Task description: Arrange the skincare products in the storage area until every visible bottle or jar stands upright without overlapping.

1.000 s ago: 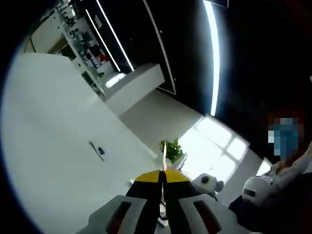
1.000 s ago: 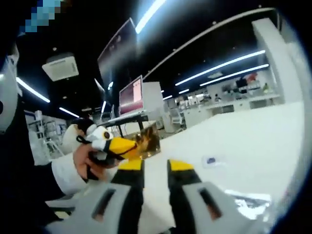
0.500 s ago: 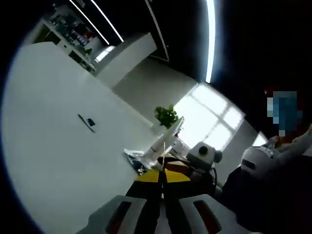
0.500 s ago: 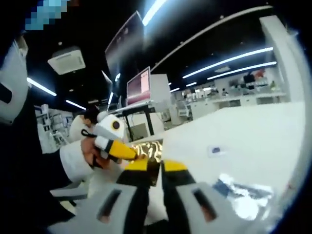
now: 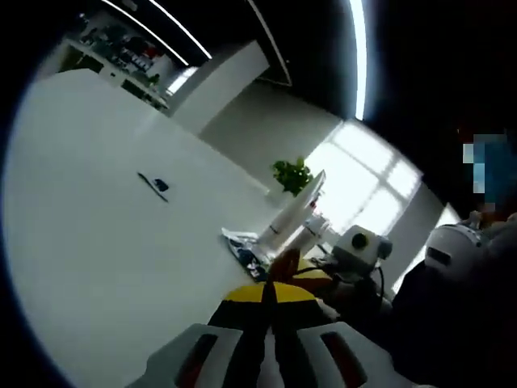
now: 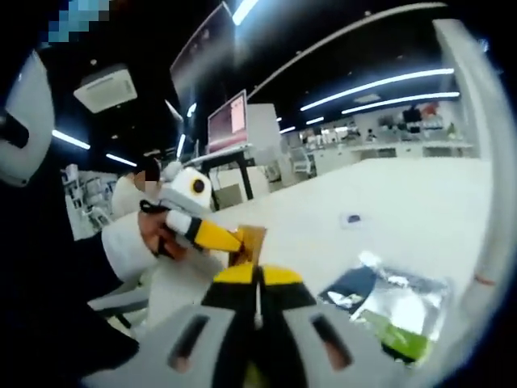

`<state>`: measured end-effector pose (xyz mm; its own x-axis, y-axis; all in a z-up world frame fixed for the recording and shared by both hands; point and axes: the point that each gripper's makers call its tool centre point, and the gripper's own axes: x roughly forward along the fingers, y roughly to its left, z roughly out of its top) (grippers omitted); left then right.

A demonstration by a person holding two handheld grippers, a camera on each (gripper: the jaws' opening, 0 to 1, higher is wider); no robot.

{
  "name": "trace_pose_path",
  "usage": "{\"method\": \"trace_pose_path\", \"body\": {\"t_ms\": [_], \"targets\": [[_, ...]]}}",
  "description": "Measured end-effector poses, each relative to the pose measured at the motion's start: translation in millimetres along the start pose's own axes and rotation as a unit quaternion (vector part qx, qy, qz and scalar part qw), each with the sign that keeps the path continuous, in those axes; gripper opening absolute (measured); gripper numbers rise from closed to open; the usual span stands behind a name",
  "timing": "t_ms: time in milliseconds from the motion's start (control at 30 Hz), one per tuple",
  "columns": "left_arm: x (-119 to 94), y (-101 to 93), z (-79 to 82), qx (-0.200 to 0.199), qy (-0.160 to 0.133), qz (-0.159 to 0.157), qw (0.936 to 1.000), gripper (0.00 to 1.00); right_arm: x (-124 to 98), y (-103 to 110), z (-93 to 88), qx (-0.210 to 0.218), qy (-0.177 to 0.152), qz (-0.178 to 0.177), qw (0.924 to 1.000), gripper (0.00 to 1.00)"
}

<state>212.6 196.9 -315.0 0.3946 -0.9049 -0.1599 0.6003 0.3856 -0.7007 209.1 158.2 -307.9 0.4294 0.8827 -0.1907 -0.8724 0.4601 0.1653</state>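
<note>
In the left gripper view my left gripper (image 5: pixel 271 293) is shut, its yellow tips pressed together with nothing seen between them, over a white table (image 5: pixel 105 242). Some flat packets (image 5: pixel 242 247) lie just beyond it. In the right gripper view my right gripper (image 6: pixel 258 275) is also shut, tips touching. Beside it to the right lie shiny foil packets (image 6: pixel 388 303), dark blue, silver and green. A small golden box (image 6: pixel 251 240) stands just past the tips. The left gripper (image 6: pixel 212 234) comes in from the left, held by a hand (image 6: pixel 152 234). I can make out no bottle or jar.
A small dark item (image 5: pixel 154 184) lies alone on the table, also seen as a dark item (image 6: pixel 350 218) in the right gripper view. A plant (image 5: pixel 292 173) and a tilted white stand (image 5: pixel 295 212) sit at the far edge. A monitor (image 6: pixel 229 132) stands behind.
The jaws of my right gripper have gone from open to shut. Both cameras have dipped toward the table, bringing the foil packets into view. The left gripper stayed shut.
</note>
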Motion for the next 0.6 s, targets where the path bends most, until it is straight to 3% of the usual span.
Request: {"method": "trace_pose_path", "body": {"t_ms": [433, 600], "targets": [[3, 5.5, -12.7, 0.026, 0.034, 0.024, 0.9988, 0.0, -5, 1, -22.1, 0.014, 0.041, -0.004, 0.9991, 0.0], [4, 7.4, -16.2, 0.038, 0.046, 0.036, 0.9976, 0.0, -6, 2, -24.8, -0.02, 0.062, -0.005, 0.9979, 0.0]]}}
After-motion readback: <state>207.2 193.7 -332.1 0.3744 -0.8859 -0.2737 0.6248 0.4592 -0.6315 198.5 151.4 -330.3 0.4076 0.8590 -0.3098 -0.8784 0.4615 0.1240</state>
